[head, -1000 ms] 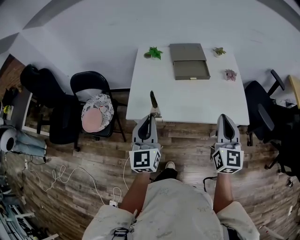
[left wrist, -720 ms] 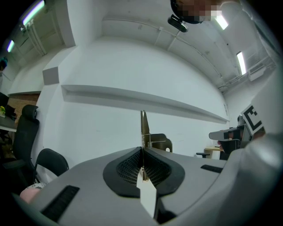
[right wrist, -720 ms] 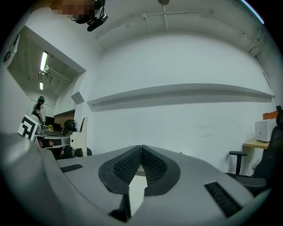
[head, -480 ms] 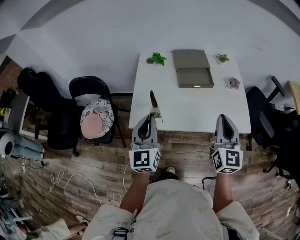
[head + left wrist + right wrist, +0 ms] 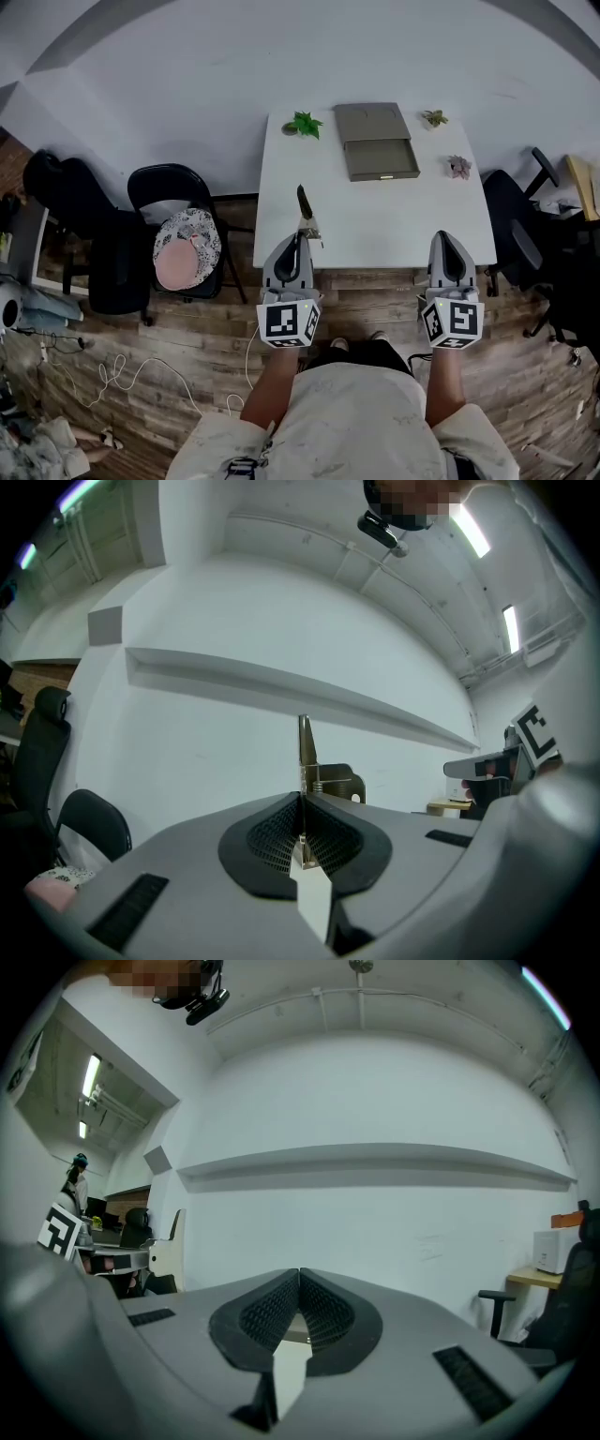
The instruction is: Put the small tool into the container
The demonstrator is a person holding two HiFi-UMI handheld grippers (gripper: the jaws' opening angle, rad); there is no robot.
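Note:
My left gripper [image 5: 298, 238] is shut on the small metal tool [image 5: 304, 208], which sticks out forward past the fingertips over the front edge of the white table [image 5: 375, 220]. In the left gripper view the tool [image 5: 306, 752] stands upright between the closed pads, a small spring showing on its side. The container [image 5: 378, 141] is a flat grey box with its drawer pulled open, at the table's far middle. My right gripper [image 5: 448, 246] is shut and empty at the table's front right edge; its pads [image 5: 281, 1302] meet with nothing between them.
A green plant [image 5: 302, 124] stands at the table's far left, a small plant [image 5: 433, 118] at the far right and a pinkish one [image 5: 458, 167] on the right side. A black chair with a patterned cushion [image 5: 187, 251] stands to the left; an office chair [image 5: 516, 220] to the right.
The person has stepped toward the table, and both grippers have come forward with them. Their tips now overlap the table's front edge. The left gripper's hold on the tool is unchanged.

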